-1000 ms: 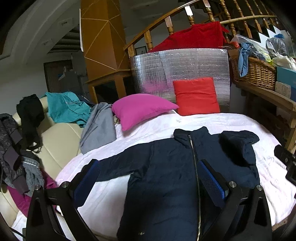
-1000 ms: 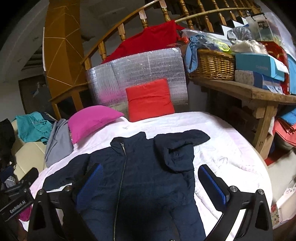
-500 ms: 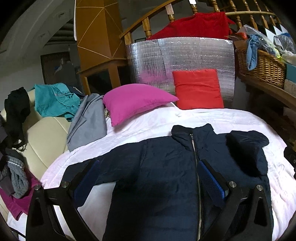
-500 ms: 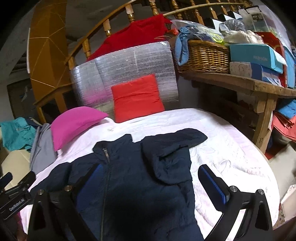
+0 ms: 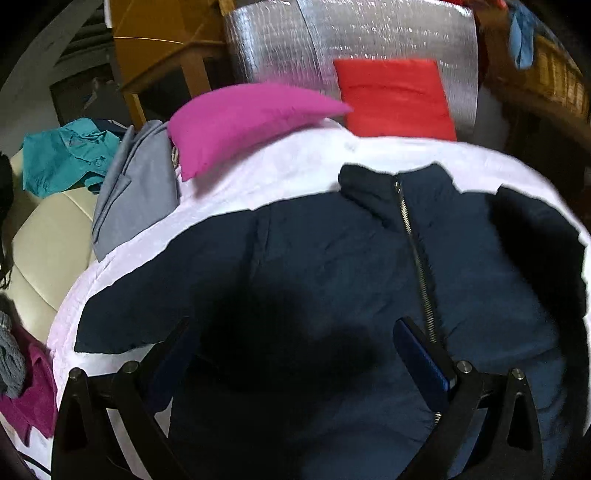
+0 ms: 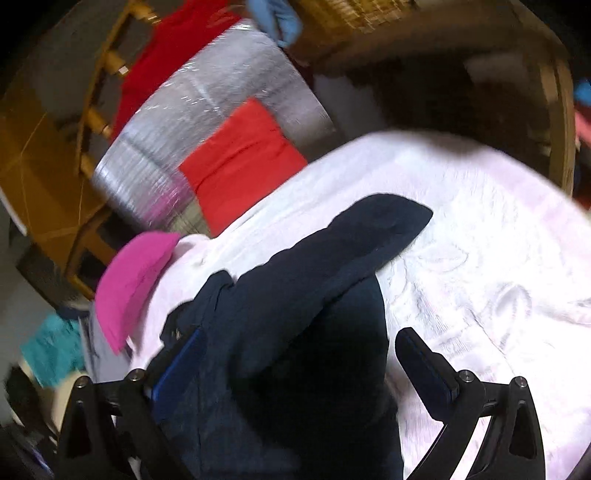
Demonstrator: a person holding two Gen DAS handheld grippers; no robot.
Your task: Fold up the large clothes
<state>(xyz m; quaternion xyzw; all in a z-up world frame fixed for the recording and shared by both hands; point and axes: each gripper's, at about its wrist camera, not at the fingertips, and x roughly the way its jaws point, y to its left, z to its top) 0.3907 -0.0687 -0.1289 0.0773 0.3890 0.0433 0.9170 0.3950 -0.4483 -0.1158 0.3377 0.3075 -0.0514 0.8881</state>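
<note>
A dark navy zip jacket (image 5: 332, 266) lies front-up on a white quilt (image 5: 288, 162), its collar toward the cushions. One sleeve stretches out flat to the left (image 5: 147, 306); the other sleeve (image 6: 354, 240) is folded across the chest. My left gripper (image 5: 299, 354) hovers open close over the jacket's left chest, casting a shadow on it, one pad beside the zip (image 5: 417, 254). My right gripper (image 6: 299, 362) is open, tilted, low over the folded sleeve and the jacket's right edge. Neither holds any cloth.
A magenta cushion (image 5: 240, 118) and a red cushion (image 5: 395, 99) lean at the back against a silver foil panel (image 5: 351, 33). Grey (image 5: 133, 192) and teal clothes (image 5: 62, 155) lie on a cream sofa at the left. A wooden bench with a wicker basket (image 5: 554, 74) stands at the right.
Both grippers have dropped much closer to the jacket and moved forward. The right view has rolled and swung over the folded sleeve. The jacket itself has not shifted.
</note>
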